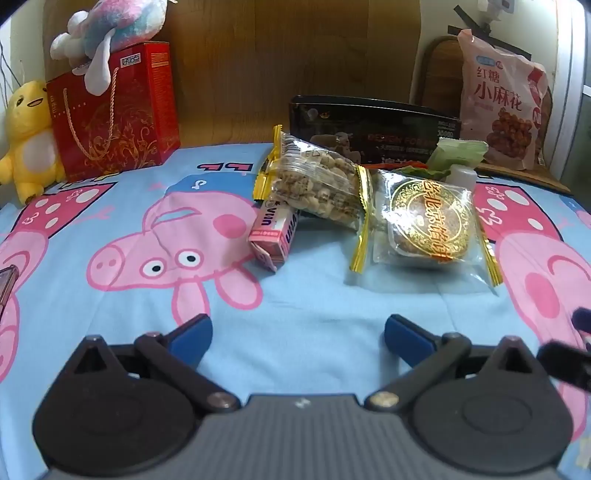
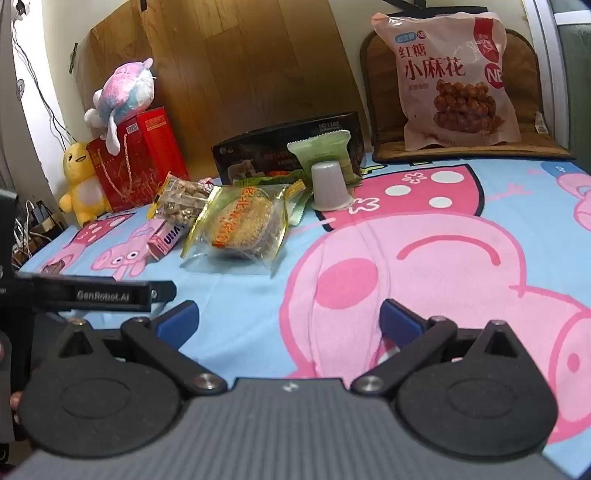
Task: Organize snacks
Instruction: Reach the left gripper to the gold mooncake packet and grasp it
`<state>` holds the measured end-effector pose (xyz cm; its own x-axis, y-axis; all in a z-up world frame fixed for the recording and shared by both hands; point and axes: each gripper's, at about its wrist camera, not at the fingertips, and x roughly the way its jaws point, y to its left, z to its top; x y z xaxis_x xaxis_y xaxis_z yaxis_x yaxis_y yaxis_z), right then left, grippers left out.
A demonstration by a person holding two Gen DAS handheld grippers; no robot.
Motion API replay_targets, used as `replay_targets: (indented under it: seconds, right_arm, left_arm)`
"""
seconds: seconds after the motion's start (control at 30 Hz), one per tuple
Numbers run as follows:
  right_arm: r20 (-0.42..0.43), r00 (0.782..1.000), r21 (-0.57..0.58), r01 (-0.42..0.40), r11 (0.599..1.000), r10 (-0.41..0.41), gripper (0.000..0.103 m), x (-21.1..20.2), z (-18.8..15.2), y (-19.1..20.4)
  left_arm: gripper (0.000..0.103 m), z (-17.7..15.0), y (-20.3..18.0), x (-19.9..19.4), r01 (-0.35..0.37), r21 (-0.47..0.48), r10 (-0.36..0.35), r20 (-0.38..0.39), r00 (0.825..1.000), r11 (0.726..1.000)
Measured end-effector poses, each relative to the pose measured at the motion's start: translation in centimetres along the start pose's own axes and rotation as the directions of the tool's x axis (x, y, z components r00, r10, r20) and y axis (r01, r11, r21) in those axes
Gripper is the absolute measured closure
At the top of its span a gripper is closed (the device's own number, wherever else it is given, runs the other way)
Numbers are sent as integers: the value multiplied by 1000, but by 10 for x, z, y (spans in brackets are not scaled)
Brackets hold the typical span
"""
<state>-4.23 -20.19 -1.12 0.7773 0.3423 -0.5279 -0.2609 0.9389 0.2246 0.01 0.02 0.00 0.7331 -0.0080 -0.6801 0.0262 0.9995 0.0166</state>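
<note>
Snacks lie in a loose pile on the cartoon-pig sheet. A clear nut packet lies over a small pink box. A mooncake in clear wrap lies to its right. A green packet and an upside-down white cup sit behind, before a black box. My left gripper is open and empty, short of the pile. My right gripper is open and empty, to the pile's right.
A red gift bag with a plush toy on top stands at the back left, next to a yellow plush. A large pink snack bag leans on a brown cushion at the back right.
</note>
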Motion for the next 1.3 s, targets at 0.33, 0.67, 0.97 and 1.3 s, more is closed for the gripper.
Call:
replay_targets:
  seconds: [0.33,0.67,0.97,1.3]
  right_arm:
    - [6,992,98,-130,987,130,31,37,73,-13]
    - [-115,979,124,-154,980,168,70,77,89,-16]
    - [-124,963,-6,-242,970,239,31,12,34,7]
    - [-185,967,-216,-215,952,176,29,41,27,64]
  left_arm:
    - [0,-6,8,-10,74,-52,-72,44,996,996]
    - [16,-11,48,-17,237,-145,-221,118,968,961]
    - [32,26,65,-13,415,-156,-400,120,909,896]
    - [37,58,-5,18,354,94,-359,48,932,931]
